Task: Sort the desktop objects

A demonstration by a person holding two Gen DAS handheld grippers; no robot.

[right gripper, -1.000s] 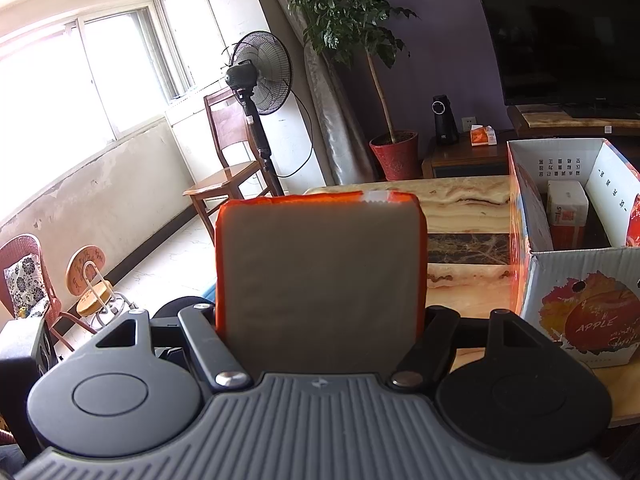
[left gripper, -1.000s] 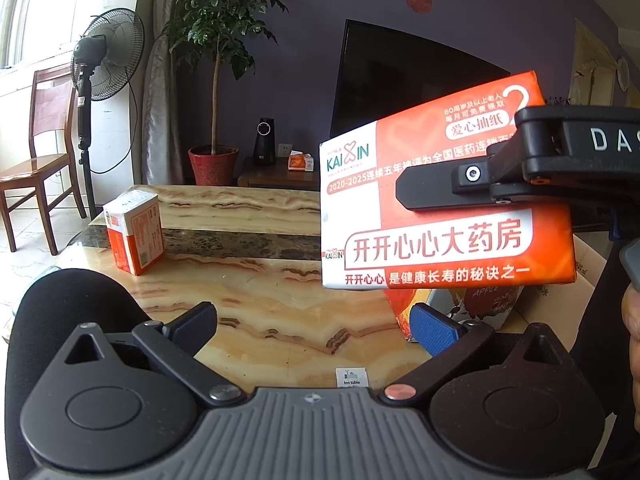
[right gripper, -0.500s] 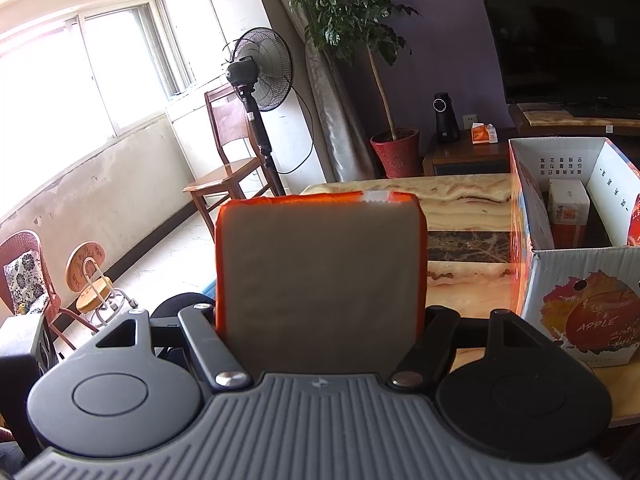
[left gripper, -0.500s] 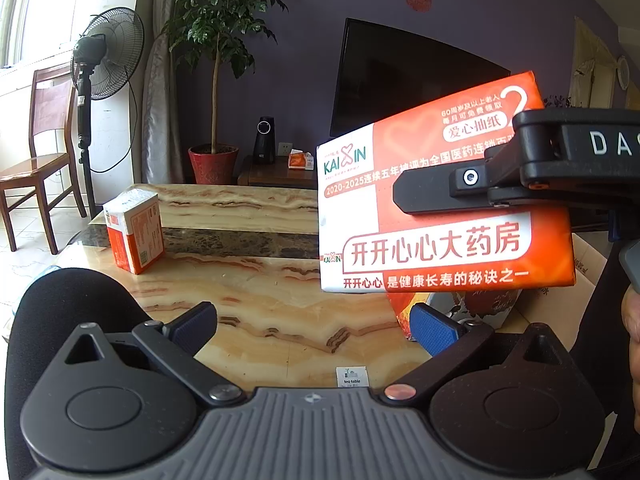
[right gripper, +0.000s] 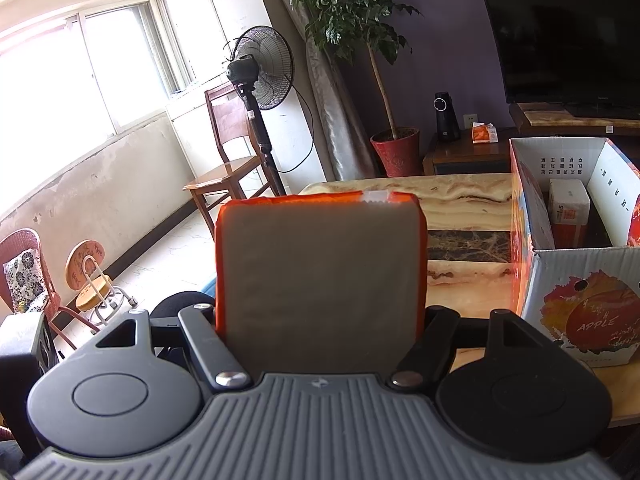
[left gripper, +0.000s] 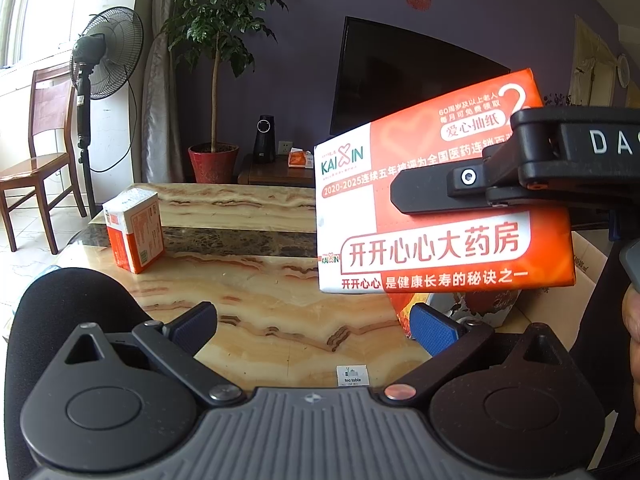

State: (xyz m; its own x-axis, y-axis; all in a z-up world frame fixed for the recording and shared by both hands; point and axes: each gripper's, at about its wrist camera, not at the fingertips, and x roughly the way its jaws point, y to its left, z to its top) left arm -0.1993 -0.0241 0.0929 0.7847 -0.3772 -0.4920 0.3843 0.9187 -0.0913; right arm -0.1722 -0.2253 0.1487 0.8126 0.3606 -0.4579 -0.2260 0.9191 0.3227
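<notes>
A: Two tools on record. State of the right tool (right gripper: 320, 320)?

B: Clamped on an orange tissue pack (left gripper: 440, 216), one finger on each side, held in the air above the counter (left gripper: 260, 312). In the left wrist view the pack shows its printed face, tilted, with one black finger (left gripper: 440, 192) of the right tool lying across it.

A: And the left tool (left gripper: 314, 326)?

B: Spread wide, blue pads (left gripper: 434, 328) showing, nothing between them. It sits low over the near edge of the counter.

A: Other items to sort?

B: One small orange and white box (left gripper: 134, 232) stands upright on the far left of the counter, well apart from both tools. A cardboard apple carton (right gripper: 576, 264) stands open on the counter to the right of the pack, with a similar orange and white box (right gripper: 568, 212) upright inside it.
</notes>
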